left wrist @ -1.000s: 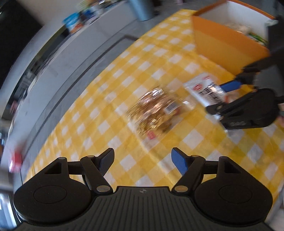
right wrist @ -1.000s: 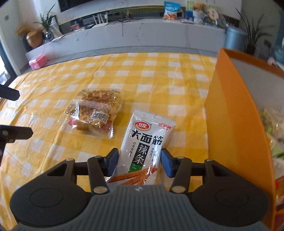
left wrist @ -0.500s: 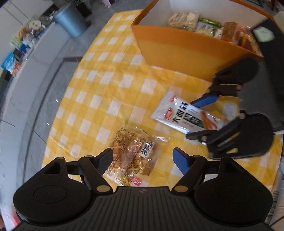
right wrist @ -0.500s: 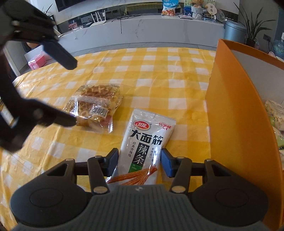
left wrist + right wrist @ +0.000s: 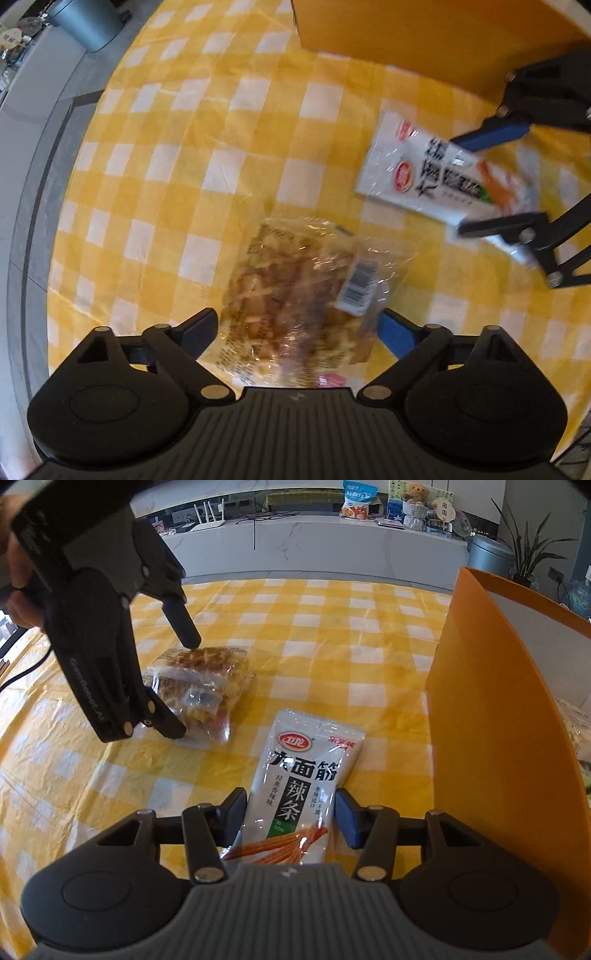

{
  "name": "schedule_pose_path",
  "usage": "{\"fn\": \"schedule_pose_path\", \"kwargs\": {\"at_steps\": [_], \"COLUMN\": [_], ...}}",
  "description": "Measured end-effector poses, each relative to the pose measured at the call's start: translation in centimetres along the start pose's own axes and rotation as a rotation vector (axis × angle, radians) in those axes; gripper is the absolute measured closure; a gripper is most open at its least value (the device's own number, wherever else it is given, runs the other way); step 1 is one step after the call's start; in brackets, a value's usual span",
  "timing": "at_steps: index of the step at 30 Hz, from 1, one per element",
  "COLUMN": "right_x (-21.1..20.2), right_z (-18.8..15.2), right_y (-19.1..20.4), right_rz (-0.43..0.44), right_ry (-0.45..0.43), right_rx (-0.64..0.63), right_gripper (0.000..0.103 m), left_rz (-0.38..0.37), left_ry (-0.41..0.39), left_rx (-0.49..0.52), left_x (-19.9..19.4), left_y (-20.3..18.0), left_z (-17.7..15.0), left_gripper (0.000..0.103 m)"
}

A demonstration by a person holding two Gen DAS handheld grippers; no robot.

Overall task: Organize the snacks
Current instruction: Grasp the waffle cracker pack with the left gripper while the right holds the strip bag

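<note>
So my left gripper (image 5: 297, 328) just dropped over the clear bag of snacks (image 5: 295, 299) and its jaws have just been opening, now wide with the bag between them, not pinched yet. Further out, my right gripper (image 5: 290, 814) sits half-open astride the white snack pouch (image 5: 306, 775) beside the orange box (image 5: 491, 738). Looks like both pickups are lined up.

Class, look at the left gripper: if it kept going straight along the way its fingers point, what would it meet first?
Most likely the clear bag of biscuits. The left gripper points down at it with its jaws, which have just been opening, wide on either side of the bag, not yet pressing it. Under the bag lies the checked tablecloth.
</note>
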State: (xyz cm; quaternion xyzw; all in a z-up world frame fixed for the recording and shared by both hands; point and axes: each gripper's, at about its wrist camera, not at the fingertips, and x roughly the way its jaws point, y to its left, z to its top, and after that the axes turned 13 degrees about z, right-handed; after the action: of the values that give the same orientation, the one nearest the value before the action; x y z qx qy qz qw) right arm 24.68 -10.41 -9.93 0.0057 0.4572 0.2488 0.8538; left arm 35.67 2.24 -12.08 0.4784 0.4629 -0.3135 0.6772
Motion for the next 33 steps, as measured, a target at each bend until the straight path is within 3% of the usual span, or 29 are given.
{"fn": "schedule_pose_path", "kwargs": {"at_steps": [5,12,17,24,28,33], "right_x": [0.1,-0.1,-0.2,0.1,0.1,0.4], "right_z": [-0.1,-0.2,-0.3,-0.2,-0.1,0.1], "right_y": [0.2,0.5,0.5,0.5,0.2,0.4], "right_rz": [-0.007,-0.013,-0.012,-0.015,0.008,0.011], "right_ry": [0.001,-0.006,-0.007,-0.005,-0.005,-0.005], "right_rx": [-0.019,-0.022,-0.024,-0.024,-0.001,0.000], "right_gripper": [0.051,0.051,0.051,0.051,0.051,0.052], "left_rz": [-0.117,-0.132,-0.098,-0.029,-0.042,0.019], "left_ry": [-0.017,-0.086,-0.068,0.070,0.292,0.328], "left_rx": [-0.096,-0.156,-0.233,-0.589,-0.906,-0.964], "left_x": [1.7,1.4,0.8,0.3,0.7,-0.1], "left_y": [2.1,2.5,2.3,1.9,2.4,1.1], "left_z": [-0.5,-2.3,-2.6,-3.2,-3.9,-3.8], "left_gripper": [0.000,0.000,0.000,0.006,0.007,0.008]}}
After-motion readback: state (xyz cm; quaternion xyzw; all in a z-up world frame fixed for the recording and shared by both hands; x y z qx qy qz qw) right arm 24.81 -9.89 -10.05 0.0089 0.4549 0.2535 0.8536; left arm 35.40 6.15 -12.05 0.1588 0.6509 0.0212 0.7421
